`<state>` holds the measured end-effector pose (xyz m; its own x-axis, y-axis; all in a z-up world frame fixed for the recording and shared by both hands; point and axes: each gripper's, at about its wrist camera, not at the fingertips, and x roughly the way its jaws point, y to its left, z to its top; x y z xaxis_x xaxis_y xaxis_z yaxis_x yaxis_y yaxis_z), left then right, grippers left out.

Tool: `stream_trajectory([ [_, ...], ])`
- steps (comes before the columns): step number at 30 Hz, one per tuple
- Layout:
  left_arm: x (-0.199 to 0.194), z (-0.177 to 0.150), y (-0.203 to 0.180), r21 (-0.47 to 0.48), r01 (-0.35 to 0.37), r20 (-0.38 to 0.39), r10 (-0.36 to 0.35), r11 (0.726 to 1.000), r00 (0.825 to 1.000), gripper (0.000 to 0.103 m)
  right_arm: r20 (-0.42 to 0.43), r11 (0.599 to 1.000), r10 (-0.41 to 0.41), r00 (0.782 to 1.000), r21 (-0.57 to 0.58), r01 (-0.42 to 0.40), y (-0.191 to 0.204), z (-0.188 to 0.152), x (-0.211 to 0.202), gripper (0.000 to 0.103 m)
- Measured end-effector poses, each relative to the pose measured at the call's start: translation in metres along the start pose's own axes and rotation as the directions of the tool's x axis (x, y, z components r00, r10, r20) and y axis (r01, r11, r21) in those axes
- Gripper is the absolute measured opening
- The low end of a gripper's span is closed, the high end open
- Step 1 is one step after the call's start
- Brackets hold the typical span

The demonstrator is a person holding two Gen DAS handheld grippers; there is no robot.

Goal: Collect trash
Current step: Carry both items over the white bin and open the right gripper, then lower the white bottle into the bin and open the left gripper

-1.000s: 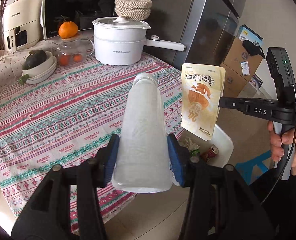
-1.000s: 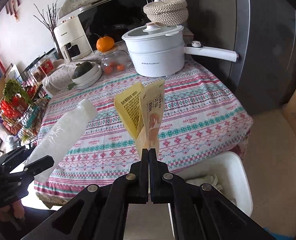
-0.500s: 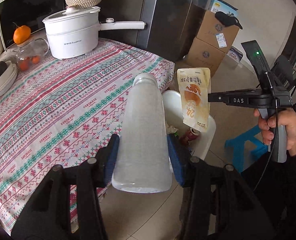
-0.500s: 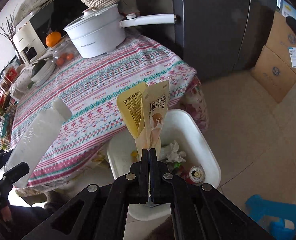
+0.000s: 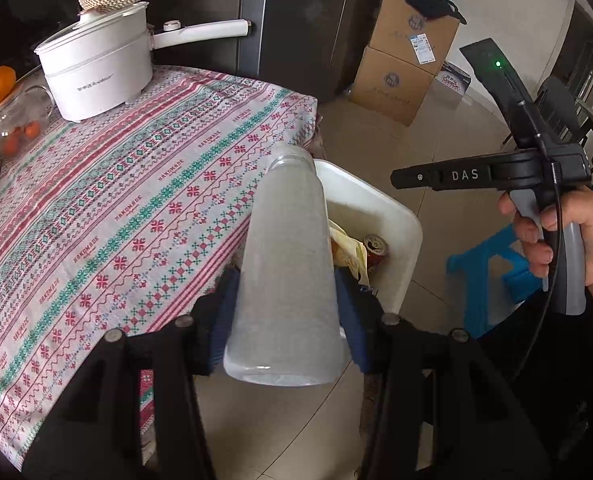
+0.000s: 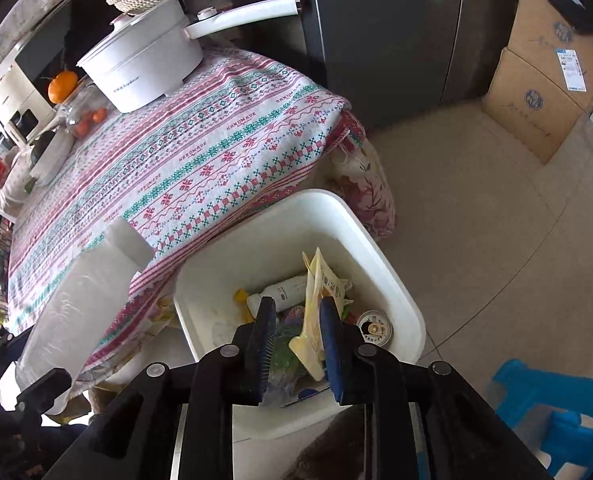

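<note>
My left gripper [image 5: 286, 316] is shut on a frosted white plastic bottle [image 5: 286, 272] and holds it above the table's edge, beside the white trash bin [image 5: 380, 208]. The bottle also shows in the right wrist view [image 6: 84, 300]. My right gripper [image 6: 298, 340] is open above the bin [image 6: 388, 280]. The yellow snack pouch [image 6: 318, 304] lies inside the bin, free of the jaws, among a small white bottle [image 6: 282, 292] and a drink can [image 6: 374, 328]. The right gripper also shows in the left wrist view [image 5: 396, 179], at the right above the bin.
The table with a patterned cloth [image 6: 200, 160] carries a white pot [image 6: 144, 64], a glass jar and an orange. Cardboard boxes [image 6: 544, 80] stand by the dark fridge. A blue stool [image 6: 552, 412] stands right of the bin. A floral cushion [image 6: 368, 196] hangs by the table.
My right gripper has opened and the yellow pouch has dropped into the bin. Both grippers have moved on toward the bin; the left still holds the bottle.
</note>
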<state>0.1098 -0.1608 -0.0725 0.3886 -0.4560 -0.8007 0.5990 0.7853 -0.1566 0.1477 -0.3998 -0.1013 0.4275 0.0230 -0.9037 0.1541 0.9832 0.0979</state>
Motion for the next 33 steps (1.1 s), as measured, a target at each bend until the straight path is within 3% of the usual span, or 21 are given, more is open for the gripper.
stream_trajectory([
  [4, 0.018, 0.002, -0.008, 0.018, 0.008, -0.035, -0.007, 1.0, 0.999, 0.051, 0.027, 1.0, 0.0, 1.0, -0.003, 0.0, -0.002, -0.002, -0.009, 0.036],
  [12, 0.057, 0.009, -0.021, 0.056, 0.001, -0.075, 0.003, 0.998, 0.997, 0.051, 0.036, 1.0, -0.011, 0.999, 0.006, 0.011, -0.012, -0.004, -0.012, 0.039],
  [21, 0.071, 0.016, -0.027, 0.107, -0.016, -0.02, 0.019, 0.994, 1.0, 0.05, 0.044, 0.999, -0.03, 0.999, 0.022, 0.029, -0.022, -0.006, -0.015, 0.039],
  [25, 0.065, 0.019, -0.02, 0.086, -0.049, 0.007, 0.049, 0.995, 0.999, 0.067, 0.053, 0.999, -0.029, 0.998, 0.026, 0.027, -0.022, -0.005, -0.018, 0.043],
  [33, 0.029, 0.009, 0.002, -0.037, -0.133, 0.028, 0.134, 0.99, 0.991, 0.084, 0.099, 1.0, -0.002, 0.995, 0.014, 0.001, -0.009, -0.01, -0.032, 0.051],
])
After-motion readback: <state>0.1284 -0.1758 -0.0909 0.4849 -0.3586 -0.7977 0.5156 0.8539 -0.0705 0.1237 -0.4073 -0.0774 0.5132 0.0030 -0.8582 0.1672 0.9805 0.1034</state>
